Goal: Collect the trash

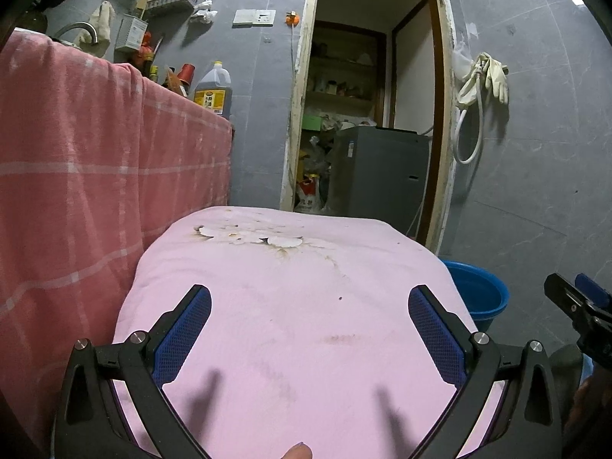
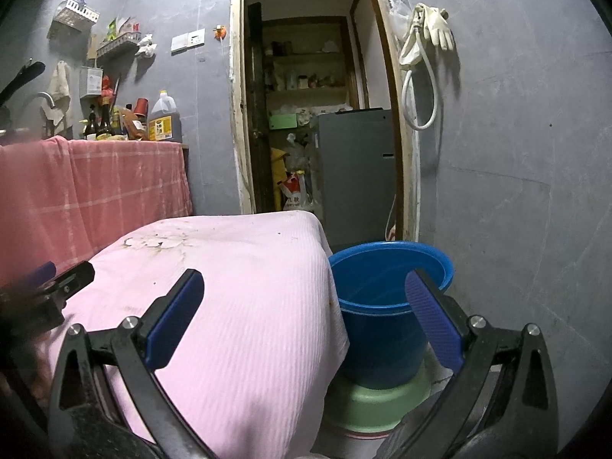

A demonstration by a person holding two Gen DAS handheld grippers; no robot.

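The left gripper [image 1: 310, 329] hangs wide open and empty over the surface under a pink cloth [image 1: 298, 306]. The right gripper [image 2: 306, 317] is equally spread, holding nothing, above the cloth's edge and the blue bucket [image 2: 386, 306], which stands on a green basin [image 2: 378, 401].

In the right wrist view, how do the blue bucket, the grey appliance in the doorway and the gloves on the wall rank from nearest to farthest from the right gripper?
1. Blue bucket, just ahead, between the open fingers.
2. Grey appliance, behind it in the doorway.
3. Gloves, high on the right wall; nearly level with the appliance, so this order is uncertain.
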